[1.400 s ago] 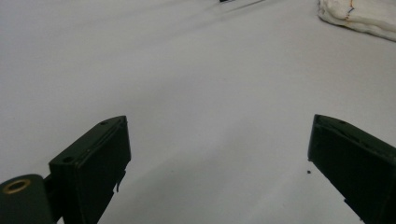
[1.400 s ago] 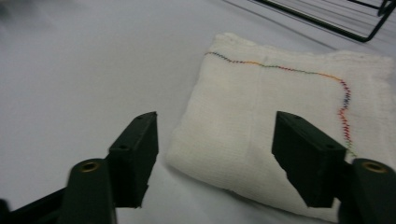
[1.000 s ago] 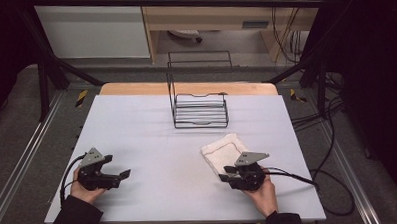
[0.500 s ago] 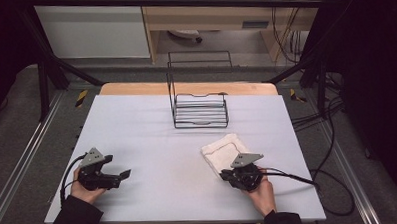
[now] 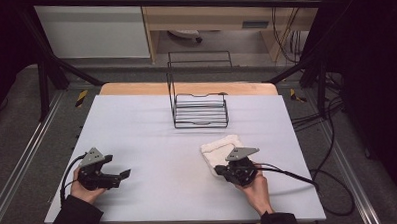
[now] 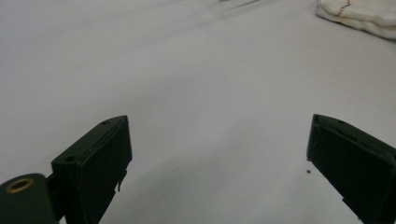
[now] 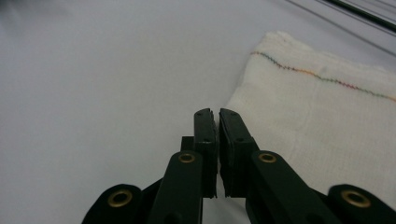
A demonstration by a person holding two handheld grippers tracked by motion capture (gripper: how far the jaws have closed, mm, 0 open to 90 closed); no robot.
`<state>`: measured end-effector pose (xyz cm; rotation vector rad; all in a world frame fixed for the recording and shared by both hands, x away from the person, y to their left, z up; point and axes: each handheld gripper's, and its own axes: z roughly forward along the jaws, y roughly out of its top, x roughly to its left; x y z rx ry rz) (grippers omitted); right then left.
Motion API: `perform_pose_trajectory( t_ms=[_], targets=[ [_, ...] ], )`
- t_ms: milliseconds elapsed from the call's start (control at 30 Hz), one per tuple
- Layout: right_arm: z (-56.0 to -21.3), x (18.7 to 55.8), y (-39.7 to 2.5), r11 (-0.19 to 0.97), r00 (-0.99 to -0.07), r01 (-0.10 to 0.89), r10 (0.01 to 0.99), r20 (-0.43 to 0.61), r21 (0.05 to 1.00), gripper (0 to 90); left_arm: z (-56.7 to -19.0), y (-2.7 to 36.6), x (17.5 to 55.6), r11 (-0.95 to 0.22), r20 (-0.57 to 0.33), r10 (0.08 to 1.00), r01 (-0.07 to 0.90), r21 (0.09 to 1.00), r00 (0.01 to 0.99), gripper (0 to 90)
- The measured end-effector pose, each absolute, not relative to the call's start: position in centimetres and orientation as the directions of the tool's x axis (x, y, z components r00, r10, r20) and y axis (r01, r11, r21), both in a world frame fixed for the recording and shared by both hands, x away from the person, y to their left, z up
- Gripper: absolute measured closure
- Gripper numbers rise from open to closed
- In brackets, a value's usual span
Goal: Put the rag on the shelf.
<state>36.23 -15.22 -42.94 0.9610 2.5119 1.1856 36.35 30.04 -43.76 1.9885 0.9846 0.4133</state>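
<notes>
Right gripper [image 5: 219,170] edges off the folded cloth [image 5: 219,147], jaws pressed together, near the table's [image 5: 137,124] front-right corner.
Left gripper [image 5: 122,175] rests front-left, jaws spread.

Bare table [image 5: 142,129] between both grippers, wire rack [image 5: 199,109] at far centre, folded cloth [image 5: 219,147] right.

Black wire rack [image 5: 199,109] upright at far centre of pale table [image 5: 137,129]. Folded white cloth [image 5: 219,147] with multicoloured stitched line lies flat, nearer, right. Black cables trail on floor at right.
</notes>
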Motion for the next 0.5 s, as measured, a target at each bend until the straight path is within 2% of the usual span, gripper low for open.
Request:
perform_pose_trajectory(
  t_ms=[500],
  targets=[
    [-42.5,38.3,-7.3,0.394,-0.707,0.541,0.692,0.148,0.743,86.3,-43.7,30.0,36.3,-0.325,-0.071,0.769,0.485,0.812,0.635,6.3]
  ],
)
